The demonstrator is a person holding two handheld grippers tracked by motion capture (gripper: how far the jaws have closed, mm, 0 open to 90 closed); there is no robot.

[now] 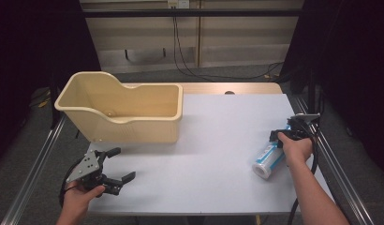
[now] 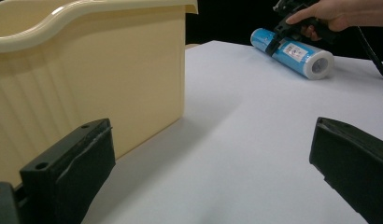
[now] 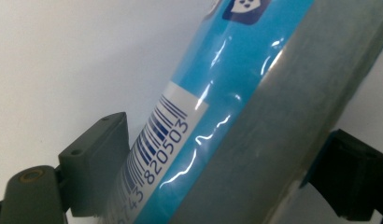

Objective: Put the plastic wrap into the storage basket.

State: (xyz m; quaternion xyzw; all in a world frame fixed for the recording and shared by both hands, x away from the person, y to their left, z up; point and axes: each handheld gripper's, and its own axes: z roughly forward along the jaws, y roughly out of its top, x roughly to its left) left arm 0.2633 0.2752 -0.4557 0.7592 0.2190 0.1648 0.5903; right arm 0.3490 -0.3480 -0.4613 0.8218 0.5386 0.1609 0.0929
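Observation:
A roll wrapped in blue film [image 1: 267,159] lies on its side near the white table's right edge, its white end toward the person. My right gripper [image 1: 280,140] is down over the roll's far half. In the right gripper view both jaws press against the blue roll [image 3: 236,107], one on each side, next to a barcode label. My left gripper [image 1: 123,164] rests low at the front left, open, with nothing between its fingers. Its own view looks across the table toward the roll [image 2: 294,52] and the right gripper [image 2: 278,37].
A large beige plastic tub [image 1: 134,126] stands at the back left of the table [image 1: 213,140], just beyond my left gripper; its wall [image 2: 87,70] is close on the left. Metal rails [image 1: 35,164] run along both table sides. Cables lie on the floor behind.

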